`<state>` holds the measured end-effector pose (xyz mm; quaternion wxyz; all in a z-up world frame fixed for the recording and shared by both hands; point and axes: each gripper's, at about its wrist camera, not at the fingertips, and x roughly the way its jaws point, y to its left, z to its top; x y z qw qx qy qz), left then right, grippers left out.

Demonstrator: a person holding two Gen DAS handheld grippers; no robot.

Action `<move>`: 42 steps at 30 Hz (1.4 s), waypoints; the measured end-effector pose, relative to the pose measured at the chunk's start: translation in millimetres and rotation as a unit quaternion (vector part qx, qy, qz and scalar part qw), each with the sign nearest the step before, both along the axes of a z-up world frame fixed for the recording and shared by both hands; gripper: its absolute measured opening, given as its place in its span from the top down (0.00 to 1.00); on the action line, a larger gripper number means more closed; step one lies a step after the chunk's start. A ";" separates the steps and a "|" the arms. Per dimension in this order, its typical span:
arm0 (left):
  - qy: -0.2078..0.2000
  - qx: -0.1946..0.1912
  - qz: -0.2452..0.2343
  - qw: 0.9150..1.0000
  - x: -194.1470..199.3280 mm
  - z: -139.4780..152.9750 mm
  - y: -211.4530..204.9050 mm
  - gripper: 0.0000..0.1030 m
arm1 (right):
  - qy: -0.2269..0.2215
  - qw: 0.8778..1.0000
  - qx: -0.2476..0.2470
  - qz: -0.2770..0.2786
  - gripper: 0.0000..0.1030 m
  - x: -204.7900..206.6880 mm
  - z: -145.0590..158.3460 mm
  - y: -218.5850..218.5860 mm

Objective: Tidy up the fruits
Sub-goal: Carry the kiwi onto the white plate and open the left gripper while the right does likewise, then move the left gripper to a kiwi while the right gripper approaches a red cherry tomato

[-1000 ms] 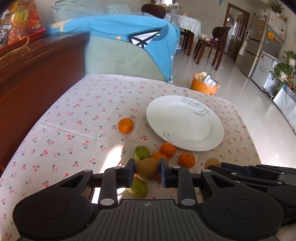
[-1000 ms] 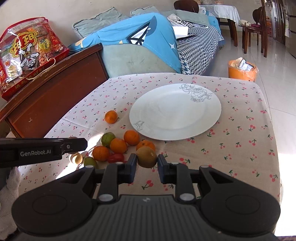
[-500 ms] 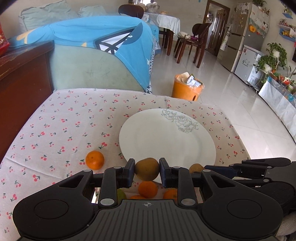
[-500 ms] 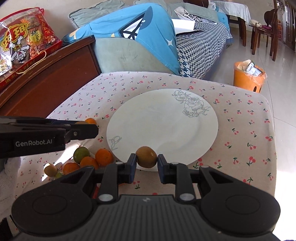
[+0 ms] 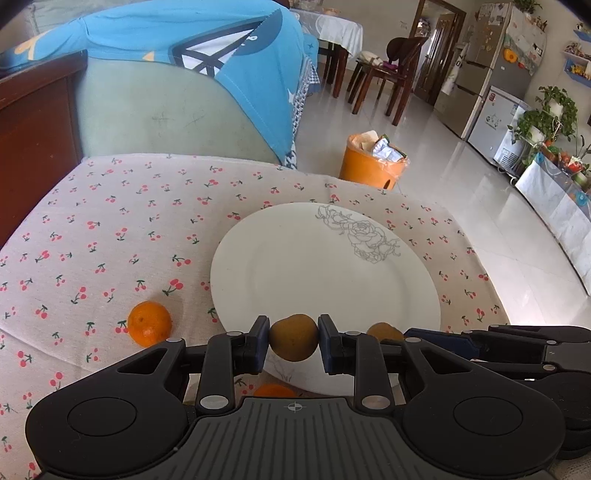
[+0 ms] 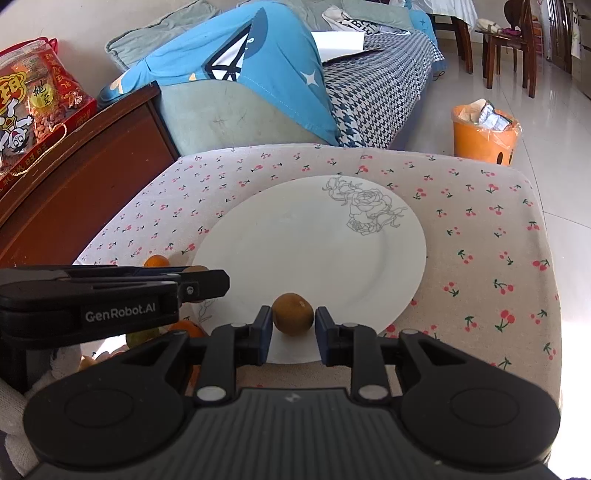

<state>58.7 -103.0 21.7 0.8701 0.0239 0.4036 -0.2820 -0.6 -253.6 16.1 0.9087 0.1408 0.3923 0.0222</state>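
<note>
Kiwis between both grippers' jaws, over plate (image 6: 306, 240).
Left gripper (image 5: 293, 341) clamps its kiwi (image 5: 293, 342); right gripper (image 6: 292, 320) is opening, its kiwi (image 6: 293, 314) resting on the plate between parted pads.

Left tongs (image 5: 293, 341) clamped, right tongs (image 6: 292, 320) opening, seemingly angled downward

A cherry-print tablecloth (image 5: 110, 229) covers the table. Beyond its far edge stands a pale green sofa (image 5: 166, 118) with a bright blue blanket (image 5: 192, 33) draped over it, and a black-and-white checked cover (image 6: 373, 81) lies further along the seat. To the left is a dark wooden cabinet (image 6: 74, 177) with a red snack bag (image 6: 33, 103) on top. On the glossy tiled floor (image 5: 461, 177) to the right sits an orange waste bin (image 5: 373, 162) full of wrappers. Far off are wooden chairs (image 5: 391, 70), a fridge (image 5: 491, 62) and potted plants (image 5: 554, 110).
</note>
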 end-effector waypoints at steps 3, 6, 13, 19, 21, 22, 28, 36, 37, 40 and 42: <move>0.004 -0.001 0.007 1.000 0.5 -3.5 -1.0 0.73 | 0.002 1.000 0.000 0.002 0.73 1.4 -1.6 1.4; 0.000 -0.001 0.006 1.000 -1.7 -2.1 -1.6 0.67 | 0.004 1.000 0.003 0.008 0.72 0.6 -1.8 2.9; -0.013 -0.008 0.015 1.000 -9.3 8.1 4.3 0.50 | 0.001 1.000 0.016 0.011 0.69 -2.3 1.8 2.0; -0.005 -0.008 0.014 1.000 -12.6 15.1 14.5 0.49 | -0.002 1.000 0.021 0.014 0.67 -5.4 4.1 3.4; -0.007 0.003 0.015 1.000 -14.7 16.6 17.5 0.45 | -0.004 1.000 0.023 0.016 0.67 -7.1 4.8 3.9; -0.009 0.006 0.016 1.000 -15.9 17.5 19.6 0.45 | -0.004 1.000 0.023 0.017 0.67 -7.8 5.0 4.4; -0.009 0.014 0.020 1.000 -19.6 23.6 33.0 0.43 | -0.004 0.999 0.020 0.031 0.67 -11.1 5.4 9.4; -0.016 0.036 0.037 0.999 -28.2 29.7 51.1 0.42 | -0.004 0.999 0.019 0.042 0.67 -17.8 6.2 14.5; -0.017 0.038 0.038 0.998 -28.9 30.3 53.4 0.42 | -0.004 0.999 0.019 0.044 0.67 -19.2 6.4 15.7; -0.016 0.040 0.046 0.998 -30.9 31.9 63.0 0.42 | -0.002 0.999 0.022 0.049 0.67 -23.9 6.7 19.7; -0.014 0.037 0.054 0.998 -33.7 32.2 70.4 0.42 | -0.001 0.998 0.027 0.058 0.67 -28.9 7.0 23.6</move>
